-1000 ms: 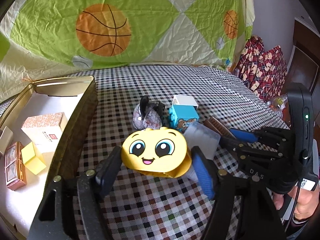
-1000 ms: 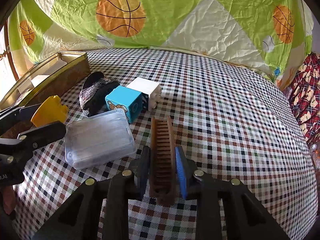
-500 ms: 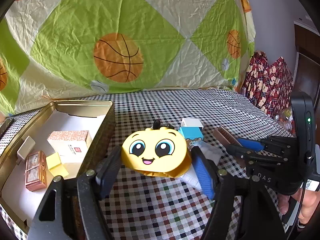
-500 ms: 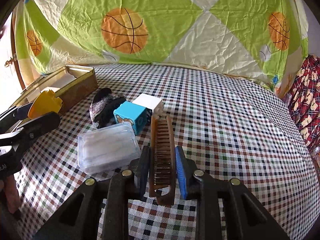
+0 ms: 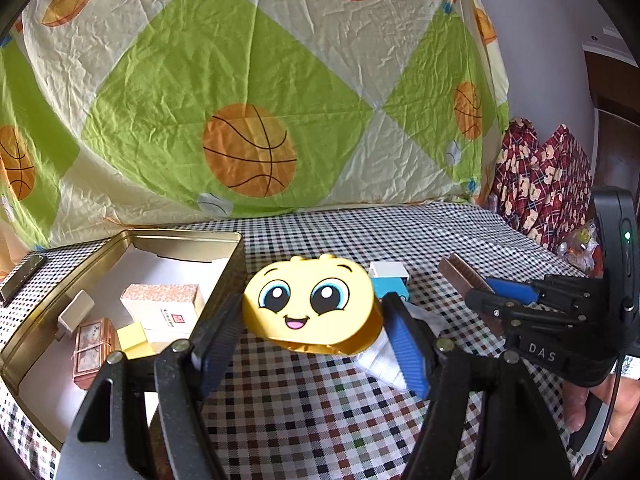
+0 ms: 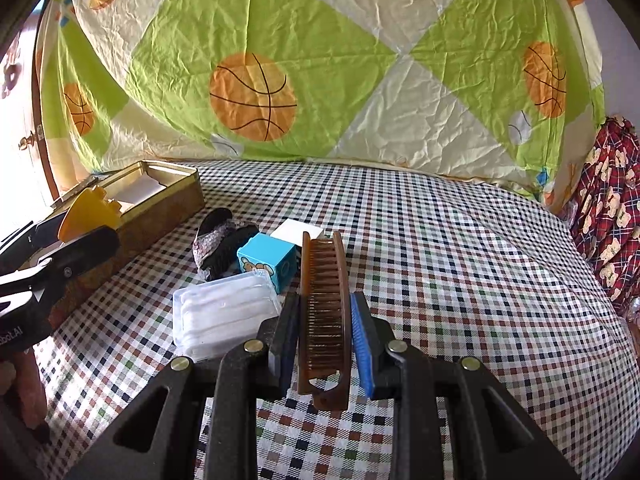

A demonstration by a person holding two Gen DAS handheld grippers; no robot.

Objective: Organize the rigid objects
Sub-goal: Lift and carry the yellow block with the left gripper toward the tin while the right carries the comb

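Left wrist: left gripper [image 5: 310, 332] clamps yellow smiley block [image 5: 310, 306] above checkered cloth [image 5: 304, 408], gold tin [image 5: 36, 320] just left, blue cube [image 5: 390, 286] partly hidden behind.
Right wrist: right gripper [image 6: 325, 344] clenched on brown comb [image 6: 324, 312]; clear box [image 6: 224, 316], blue cube, hair clip [image 6: 220, 240] lie left.

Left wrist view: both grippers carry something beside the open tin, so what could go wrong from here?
The yellow smiley box is gripped only at its curved ends by the left gripper, so it might twist loose. The gold tin already holds small boxes, leaving limited floor. The brown comb sticks out past the right gripper and could catch the tin's rim.
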